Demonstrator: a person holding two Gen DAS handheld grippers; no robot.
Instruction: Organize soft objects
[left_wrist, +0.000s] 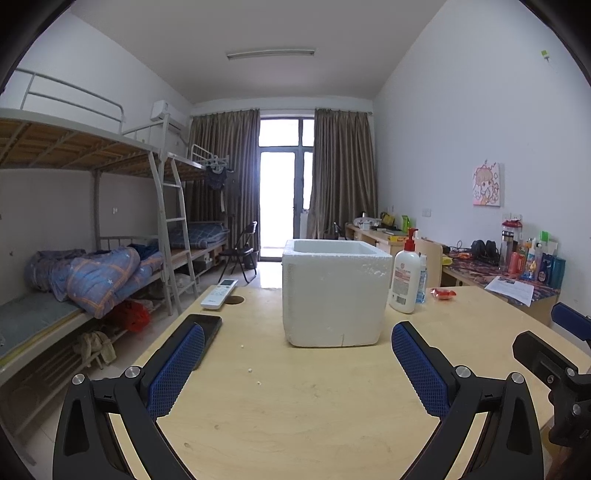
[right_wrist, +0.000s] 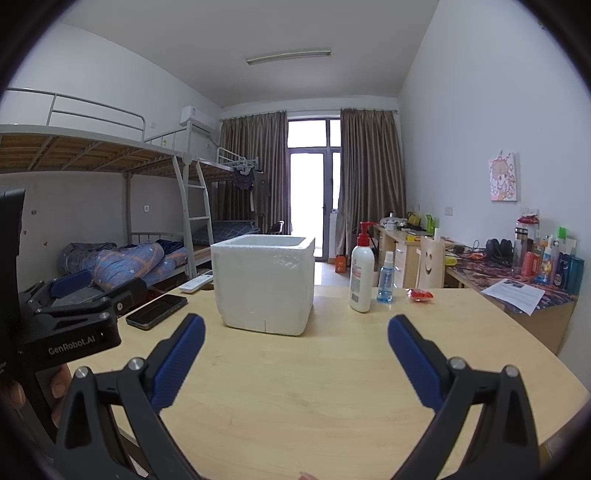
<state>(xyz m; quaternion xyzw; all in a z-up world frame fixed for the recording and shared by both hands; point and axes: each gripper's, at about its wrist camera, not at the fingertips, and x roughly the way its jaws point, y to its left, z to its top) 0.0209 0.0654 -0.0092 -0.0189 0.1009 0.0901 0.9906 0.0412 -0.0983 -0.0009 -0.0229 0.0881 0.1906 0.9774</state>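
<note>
Both empty, the left hand-held gripper (left_wrist: 297, 363) and right hand-held gripper (right_wrist: 295, 358) are hovering wide open, seemingly awaiting the centre-frame foam box (left_wrist: 334, 295) on the tabletop (left_wrist: 295, 406).

A shared dormitory room; metal bunk beds (left_wrist: 92, 206) with rumpled quilts (left_wrist: 99, 277) at nine o'clock; curtained balcony door (left_wrist: 280, 184) at twelve; cluttered study desks (left_wrist: 509, 273) at three o'clock.
</note>
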